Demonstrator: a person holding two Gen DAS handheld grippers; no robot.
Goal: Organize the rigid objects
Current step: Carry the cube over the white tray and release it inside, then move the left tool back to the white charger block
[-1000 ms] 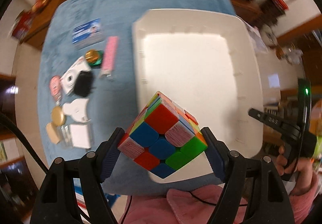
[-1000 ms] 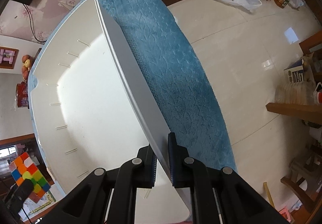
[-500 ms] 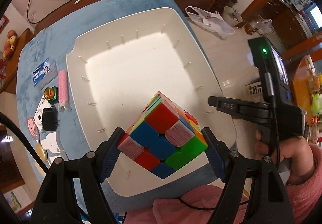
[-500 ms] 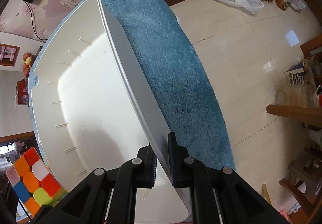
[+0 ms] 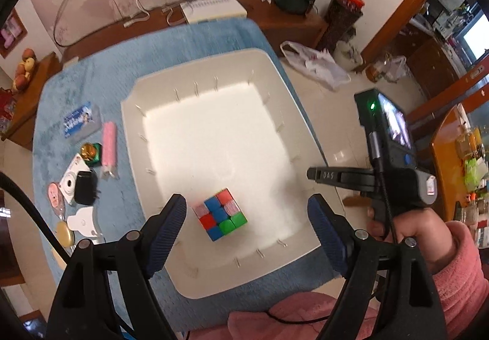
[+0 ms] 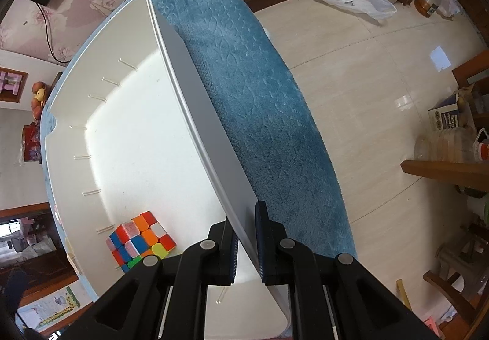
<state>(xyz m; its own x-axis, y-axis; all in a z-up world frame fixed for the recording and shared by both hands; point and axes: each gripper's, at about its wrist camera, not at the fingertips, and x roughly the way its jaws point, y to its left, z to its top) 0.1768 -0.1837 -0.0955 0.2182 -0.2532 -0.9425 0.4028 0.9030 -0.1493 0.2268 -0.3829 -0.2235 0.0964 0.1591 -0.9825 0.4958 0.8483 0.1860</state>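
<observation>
The table [image 5: 76, 86], draped in a blue plush cover, carries a big white bin [image 5: 308, 138] that fills most of its right half, and the bin is empty but for one thing. The right tool [image 6: 246, 243] is clamped on the bin's right wall near the front corner, one pad inside and one outside, most likely to steady the light plastic so it cannot slide on the soft cover while things are dropped in. The left tool [image 5: 247, 227] hangs over the front of the bin with its jaws apart — they have just been opening, and nothing is gripped between them now. Below that gap the puzzle cube [image 5: 219, 214] rests flat on the bin floor near the front edge, clear of both pads, so this item looks delivered. To the left of the bin, on the cover, the remaining small objects wait in a loose group: a blue-and-white packet [image 5: 80, 123], a pink tube [image 5: 109, 149], a white instant camera [image 5: 71, 182] with a black block [image 5: 85, 191] against it, and a green-and-gold tin [image 5: 91, 152] — the next pick probably comes from there.
</observation>
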